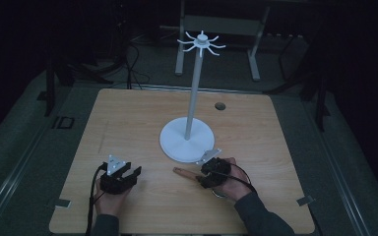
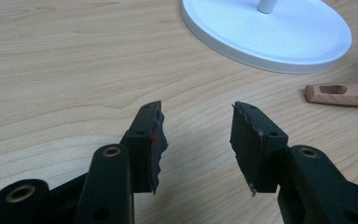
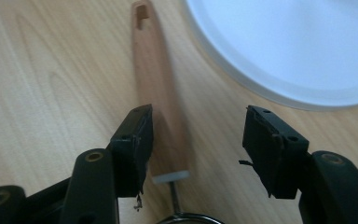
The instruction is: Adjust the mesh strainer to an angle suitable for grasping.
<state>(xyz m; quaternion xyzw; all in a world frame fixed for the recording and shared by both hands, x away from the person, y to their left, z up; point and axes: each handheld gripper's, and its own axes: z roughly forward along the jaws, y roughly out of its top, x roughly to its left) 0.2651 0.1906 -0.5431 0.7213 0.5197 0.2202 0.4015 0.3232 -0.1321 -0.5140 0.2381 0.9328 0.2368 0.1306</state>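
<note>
Wooden-handled utensil point(image 3: 157, 93), slim light-wood handle with a slotted hanging hole at the far end, lies flat on the pale wood table point(image 1: 128, 118), just beside the round white base of the hook stand point(image 1: 187, 140). We read its long axis as running straight out from the right gripper point(image 3: 196, 140): jaws spread, straddling the handle, nothing clamped. Left gripper point(image 2: 196, 140) is spread and empty too, well off to the side, so the right is nearer.

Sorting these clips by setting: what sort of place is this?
Probably a lab or recording workspace, not a home: a bare wooden table in a dark room, cables on the floor behind it, a metal frame beyond, and one white hook stand set out as a prop.
</note>
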